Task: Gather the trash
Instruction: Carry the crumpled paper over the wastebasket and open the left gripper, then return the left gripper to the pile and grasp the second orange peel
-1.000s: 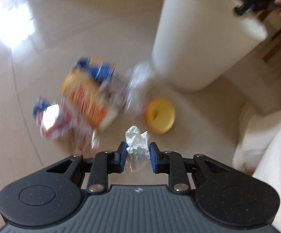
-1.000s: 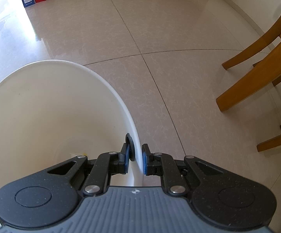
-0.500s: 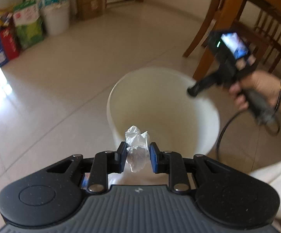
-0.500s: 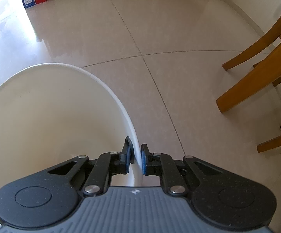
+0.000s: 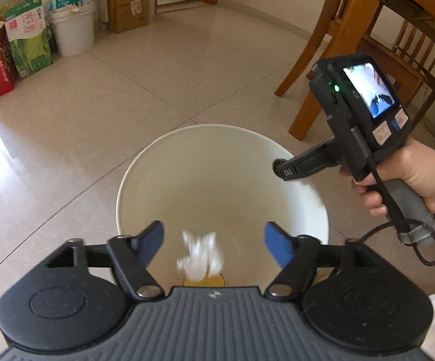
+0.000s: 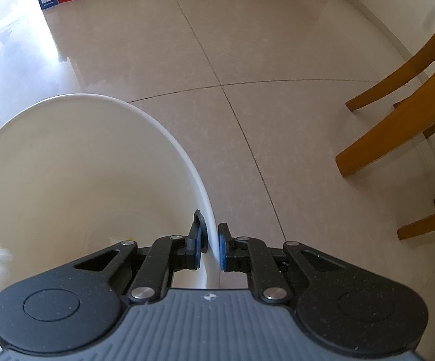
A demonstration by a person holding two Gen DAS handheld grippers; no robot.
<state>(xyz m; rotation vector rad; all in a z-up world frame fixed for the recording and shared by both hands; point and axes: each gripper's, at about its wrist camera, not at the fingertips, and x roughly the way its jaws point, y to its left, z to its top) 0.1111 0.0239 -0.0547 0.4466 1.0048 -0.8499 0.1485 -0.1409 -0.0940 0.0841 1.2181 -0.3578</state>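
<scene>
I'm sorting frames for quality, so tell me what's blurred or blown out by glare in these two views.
Left wrist view: the white wad between the open left gripper fingers is motion-smeared, the bin and floor sharp; window glare washes out the floor at far left. Right wrist view: mostly sharp, right gripper shut on the bin rim; a pale smear at lower left, glare streaks on the upper-left tiles.

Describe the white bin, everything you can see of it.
The white bin is a round, open-topped container of smooth, plastic-looking material, upright on the tiled floor. Its cream interior looks clean apart from something yellow at the bottom. A crumpled white wrapper, blurred, is above the opening between the spread fingers of the left gripper. The right gripper is clamped on the thin rim, one finger inside, one outside. No lid or liner shows.
</scene>
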